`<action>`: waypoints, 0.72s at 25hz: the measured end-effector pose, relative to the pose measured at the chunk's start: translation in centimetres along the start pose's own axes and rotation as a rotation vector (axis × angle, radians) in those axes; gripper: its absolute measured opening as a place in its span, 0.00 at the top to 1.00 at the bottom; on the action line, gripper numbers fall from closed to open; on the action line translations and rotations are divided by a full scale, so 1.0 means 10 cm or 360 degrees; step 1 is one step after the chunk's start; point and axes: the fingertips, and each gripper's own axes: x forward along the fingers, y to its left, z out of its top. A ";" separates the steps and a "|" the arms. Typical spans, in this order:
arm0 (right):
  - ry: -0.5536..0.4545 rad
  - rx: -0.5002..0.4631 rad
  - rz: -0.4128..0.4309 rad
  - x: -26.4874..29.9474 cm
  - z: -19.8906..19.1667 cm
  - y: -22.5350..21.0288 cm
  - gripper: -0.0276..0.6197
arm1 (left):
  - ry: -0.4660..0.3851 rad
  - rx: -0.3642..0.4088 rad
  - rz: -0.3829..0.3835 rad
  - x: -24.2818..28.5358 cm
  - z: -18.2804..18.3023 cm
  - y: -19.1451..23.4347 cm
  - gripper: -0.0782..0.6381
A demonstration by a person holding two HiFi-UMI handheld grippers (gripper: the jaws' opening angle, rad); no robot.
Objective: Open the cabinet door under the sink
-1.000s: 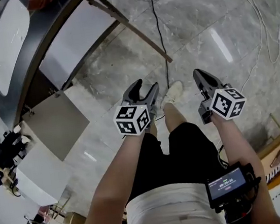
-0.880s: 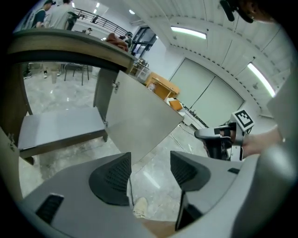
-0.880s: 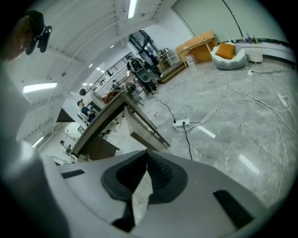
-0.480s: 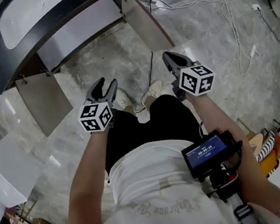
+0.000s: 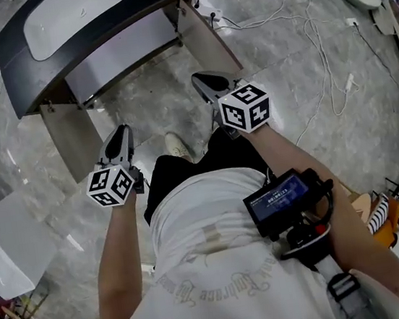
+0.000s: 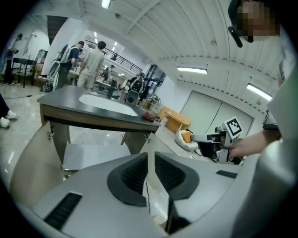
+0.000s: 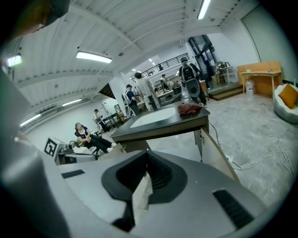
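Both cabinet doors (image 5: 72, 143) under the sink (image 5: 70, 10) stood swung wide, so the opening step looked done — the left claw (image 5: 119, 134), just closing on nothing, showed a slit, the right claw (image 5: 204, 81) was shut, seemingly empty — next, only lowering both.

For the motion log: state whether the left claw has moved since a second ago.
Yes. In the head view the left claw has shifted leftward, toward the cabinet's open left door; its jaws have just been closing, with nothing between them.
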 end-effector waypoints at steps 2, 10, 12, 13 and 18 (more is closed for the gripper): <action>-0.0001 -0.0027 0.0058 -0.02 0.05 0.23 0.94 | -0.0029 -0.0002 0.0015 -0.20 0.09 -0.01 0.85; -0.0067 -0.0190 0.0310 -0.06 0.46 0.93 0.94 | -0.0030 0.0239 0.0004 -0.76 0.35 -0.13 0.88; -0.0081 -0.0245 0.0334 -0.07 0.56 0.99 0.94 | -0.0051 0.0298 0.0010 -0.78 0.43 -0.18 0.88; -0.0092 -0.0260 0.0346 -0.07 0.59 1.01 0.94 | -0.0070 0.0289 0.0013 -0.77 0.47 -0.19 0.88; -0.0079 -0.0251 0.0352 -0.17 0.57 1.02 0.94 | -0.0113 0.0205 -0.0023 -0.60 0.52 -0.27 0.88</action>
